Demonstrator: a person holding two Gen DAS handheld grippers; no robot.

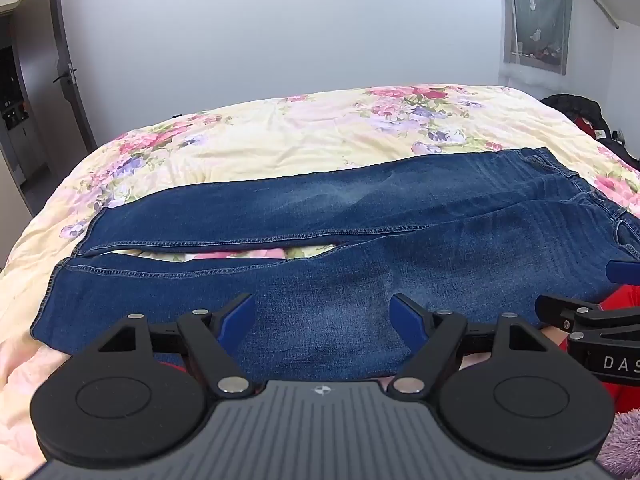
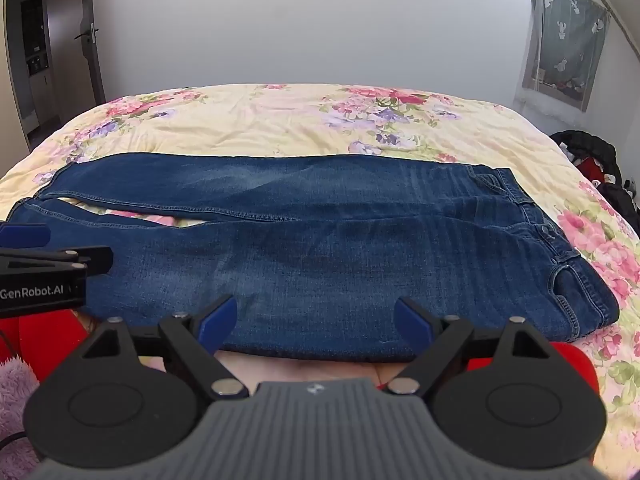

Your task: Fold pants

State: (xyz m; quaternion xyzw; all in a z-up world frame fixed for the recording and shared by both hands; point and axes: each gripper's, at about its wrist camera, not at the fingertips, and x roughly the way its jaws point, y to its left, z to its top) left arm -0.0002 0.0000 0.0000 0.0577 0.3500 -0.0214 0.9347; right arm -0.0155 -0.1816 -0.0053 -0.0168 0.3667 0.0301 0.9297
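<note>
So I'm basically at the start here: the dark blue denim jeans point(image 1: 340, 240) are lying flat and full length across the bed with the cream floral quilt point(image 1: 280, 128), leg cuffs off to the left, waistband to the right, and the two legs a bit apart, with no fold in them that I can see. My left gripper point(image 1: 322, 316) has its fingers spread wide over the near leg, nothing between them. The right gripper point(image 2: 316, 318) is the same over the near edge, so by my reckoning all the folds are left to do.
</note>
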